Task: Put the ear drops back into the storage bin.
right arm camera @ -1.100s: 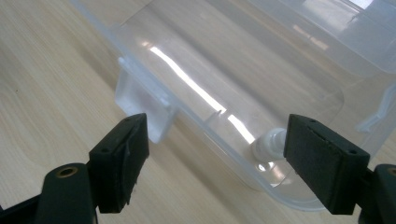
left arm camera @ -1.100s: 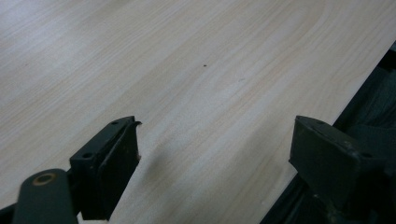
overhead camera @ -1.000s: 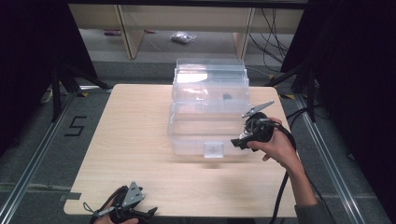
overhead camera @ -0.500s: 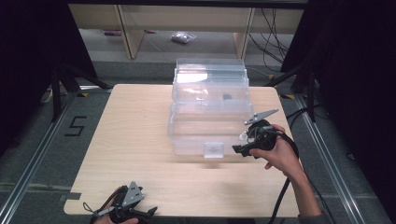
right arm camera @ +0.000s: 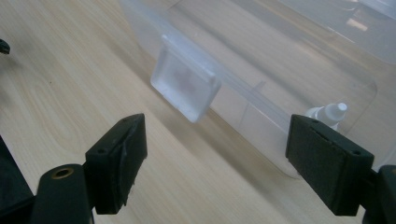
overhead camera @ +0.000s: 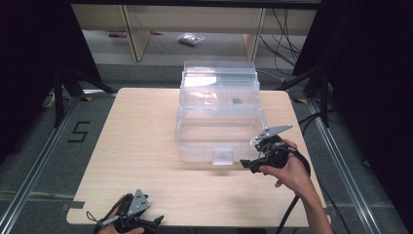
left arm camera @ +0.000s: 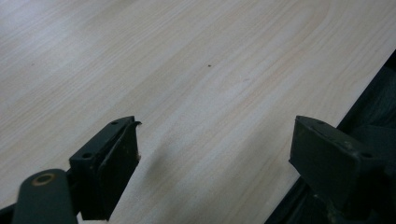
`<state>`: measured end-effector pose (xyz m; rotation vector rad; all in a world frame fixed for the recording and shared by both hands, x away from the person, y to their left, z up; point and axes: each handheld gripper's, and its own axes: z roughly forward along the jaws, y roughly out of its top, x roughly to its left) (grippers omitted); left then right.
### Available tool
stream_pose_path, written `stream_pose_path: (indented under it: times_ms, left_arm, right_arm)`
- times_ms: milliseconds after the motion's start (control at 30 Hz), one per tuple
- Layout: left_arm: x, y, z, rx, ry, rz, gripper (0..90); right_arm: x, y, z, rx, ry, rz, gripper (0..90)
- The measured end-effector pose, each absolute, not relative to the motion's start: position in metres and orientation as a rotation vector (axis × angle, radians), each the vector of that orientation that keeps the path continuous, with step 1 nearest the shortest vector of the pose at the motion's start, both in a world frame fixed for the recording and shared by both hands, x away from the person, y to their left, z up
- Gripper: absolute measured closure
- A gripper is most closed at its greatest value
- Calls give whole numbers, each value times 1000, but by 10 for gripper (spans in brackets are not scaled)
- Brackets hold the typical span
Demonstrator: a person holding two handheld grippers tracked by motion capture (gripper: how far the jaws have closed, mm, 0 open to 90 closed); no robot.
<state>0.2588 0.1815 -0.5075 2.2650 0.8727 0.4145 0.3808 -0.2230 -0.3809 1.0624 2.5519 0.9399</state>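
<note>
1. Centrally on the pale wooden counter [overhead camera: 146, 146] stands one clear plastic box [overhead camera: 219, 124], see-through, with rounded corners and stepped tiers that rise toward the far edge.
2. One frosted square latch [overhead camera: 223, 156] hangs at the middle of the box's near wall; in the right gripper view the latch [right arm camera: 185, 86] tilts outward from the rim.
3. One small white bottle [right arm camera: 329, 113] with a narrow cap shows through the box wall in the right gripper view; a small dark item [overhead camera: 237, 101] lies in an upper tier, too small to tell.
4. Two grippers: the right gripper [overhead camera: 251, 163] sits just beside the box's near right corner, held by a hand [overhead camera: 290, 170], its fingers [right arm camera: 116, 163] spread wide with nothing between them.
5. At the counter's near left edge, the left gripper [overhead camera: 153, 222] rests low, its fingers [left arm camera: 109, 163] also wide apart over bare wood.
</note>
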Motion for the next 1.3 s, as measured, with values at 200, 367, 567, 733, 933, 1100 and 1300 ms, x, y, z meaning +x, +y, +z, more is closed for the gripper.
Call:
stream_pose_path:
  times_ms: [200, 367, 567, 733, 933, 1100, 1300]
  left_arm:
    - [259, 181, -507, 2278, 857, 436, 150]
    - [257, 181, -505, 2276, 855, 450, 149]
    - [255, 182, -505, 2288, 851, 472, 150]
    - [254, 182, -503, 2292, 847, 484, 150]
    - [253, 182, -504, 2266, 876, 460, 150]
    - [252, 182, -503, 2281, 869, 470, 150]
    - [250, 182, -503, 2269, 878, 473, 150]
  right_arm:
    - [378, -222, -387, 1035, 2541, 962, 209]
    - [368, -216, -392, 1056, 2539, 958, 196]
    - [362, -213, -392, 1036, 2547, 947, 190]
    - [358, -212, -395, 1056, 2537, 944, 178]
    - [357, -211, -407, 1065, 2528, 950, 177]
    - [353, -211, -410, 1094, 2532, 948, 178]
    - [348, -212, -418, 1076, 2510, 954, 178]
